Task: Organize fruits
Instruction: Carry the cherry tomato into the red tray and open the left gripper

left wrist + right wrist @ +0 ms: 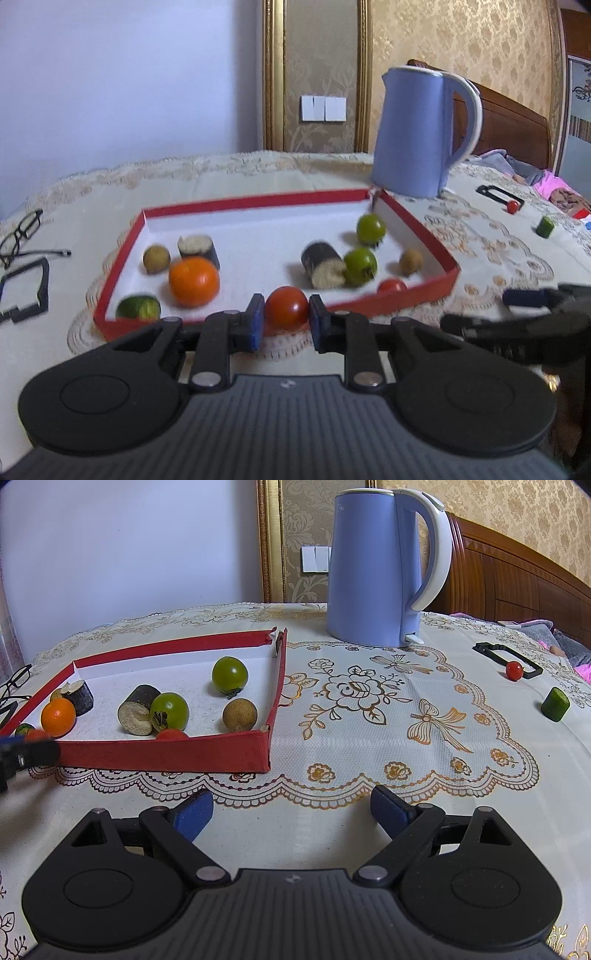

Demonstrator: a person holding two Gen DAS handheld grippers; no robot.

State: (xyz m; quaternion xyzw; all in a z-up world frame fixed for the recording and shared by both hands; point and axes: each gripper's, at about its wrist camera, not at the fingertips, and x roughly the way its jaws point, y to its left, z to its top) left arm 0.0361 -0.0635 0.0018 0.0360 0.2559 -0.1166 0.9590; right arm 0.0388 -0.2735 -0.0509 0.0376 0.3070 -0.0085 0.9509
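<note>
- The left gripper [286, 322] pinches a red tomato [286, 307] between its two blue pads [255, 319], one pad pressed to each side of the fruit.
- The held tomato sits at the near wall of the red tray [413, 299], over the tray's front edge, and the gripper tilts downward toward the counter [491, 266].
- Just beyond the gripper, inside the tray, lie an orange [194, 281], a cut green piece [139, 307] in the near left corner, a brown longan [156, 259] and a dark cut stalk piece [199, 248].
- Toward the tray's right side are a second dark stalk piece [323, 264] touching a green tomato [360, 266], another green tomato [371, 228] farther back, a second longan [411, 261] and a small red tomato [391, 285] by the front wall.
- The right gripper [291, 814] stands spread wide with nothing between its pads, above the lace cloth in front of the tray's right corner, pointing down at a slant.
- In the right wrist view the left gripper appears blurred at the far left edge, at the tray's front wall.
- Well apart to the right on the counter lie a cherry tomato [514, 671] beside a black frame [508, 657] and a green cucumber chunk [555, 704].
- A blue kettle [373, 565] stands behind the tray's far right corner; eyeglasses [22, 232] lie left of the tray.
</note>
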